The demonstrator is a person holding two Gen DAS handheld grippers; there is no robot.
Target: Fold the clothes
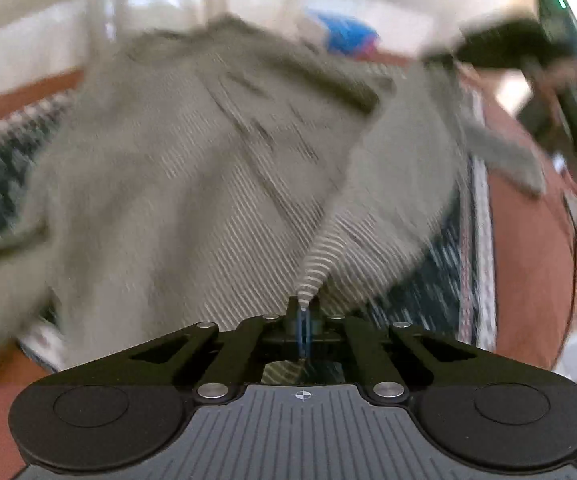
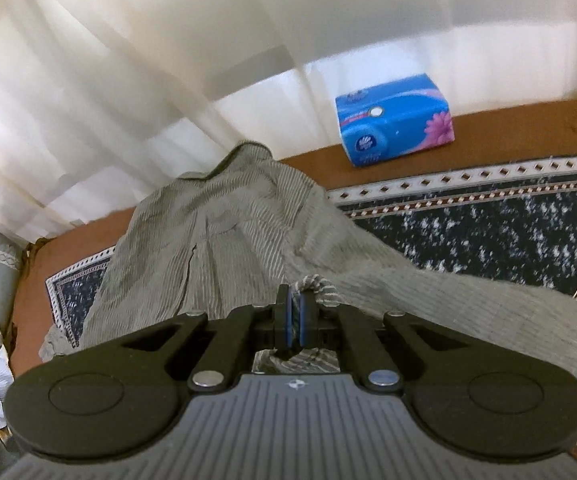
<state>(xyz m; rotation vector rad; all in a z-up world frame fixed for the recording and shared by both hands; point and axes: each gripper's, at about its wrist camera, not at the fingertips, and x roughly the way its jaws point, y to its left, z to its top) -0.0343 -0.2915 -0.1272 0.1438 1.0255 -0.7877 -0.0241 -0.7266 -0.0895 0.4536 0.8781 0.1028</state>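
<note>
- Your left gripper: jaws were pressed together on a pinched, striped edge of the grey garment, which rose to a taut ridge straight off the tips.
- Your right gripper: jaws were closed, narrow, on a bunched fold of the same garment.
- Garment: it was spread and draped over the patterned rug, one part reaching back to the curtain. The left view was blurred, so fine detail could not be told.
- Rug: dark, speckled, with a pale diamond border, lying on the brown floor.
- Blue tissue pack: it stood on the floor beyond the rug, well apart from the cloth, by the curtain.
</note>
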